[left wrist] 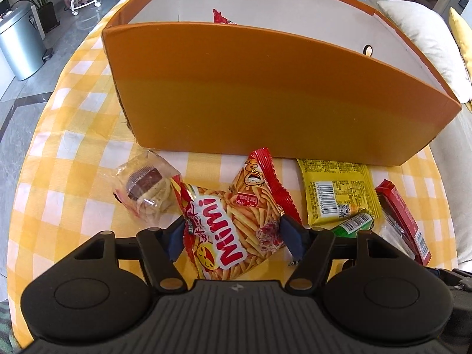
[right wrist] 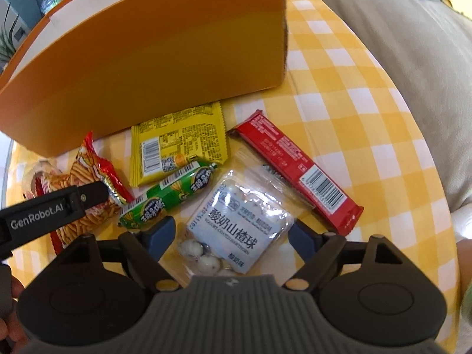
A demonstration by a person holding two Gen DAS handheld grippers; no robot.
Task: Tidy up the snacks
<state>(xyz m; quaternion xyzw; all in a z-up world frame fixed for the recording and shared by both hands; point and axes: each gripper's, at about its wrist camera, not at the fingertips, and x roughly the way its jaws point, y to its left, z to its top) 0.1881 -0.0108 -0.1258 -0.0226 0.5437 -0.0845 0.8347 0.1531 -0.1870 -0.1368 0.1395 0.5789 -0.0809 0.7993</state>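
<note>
Straddling the red-and-orange crinkly bag of fry-shaped snacks (left wrist: pixel 233 230), the left gripper (left wrist: pixel 234 236) has its fingers wide, pads just beside the bag w/o pressing. The right gripper (right wrist: pixel 228 233) – also wide – brackets the clear packet of white yogurt balls (right wrist: pixel 236 230), not gripping. Both lie on the yellow-checked tablecloth (right wrist: pixel 354 88) in front of the tall orange cardboard box (left wrist: pixel 265 94).

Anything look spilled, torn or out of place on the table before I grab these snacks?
Nothing spilled or torn. The snacks lie loose in front of the orange box, the Mimi bag overlapping the cupcake pack. Only one red packet shows inside.
</note>
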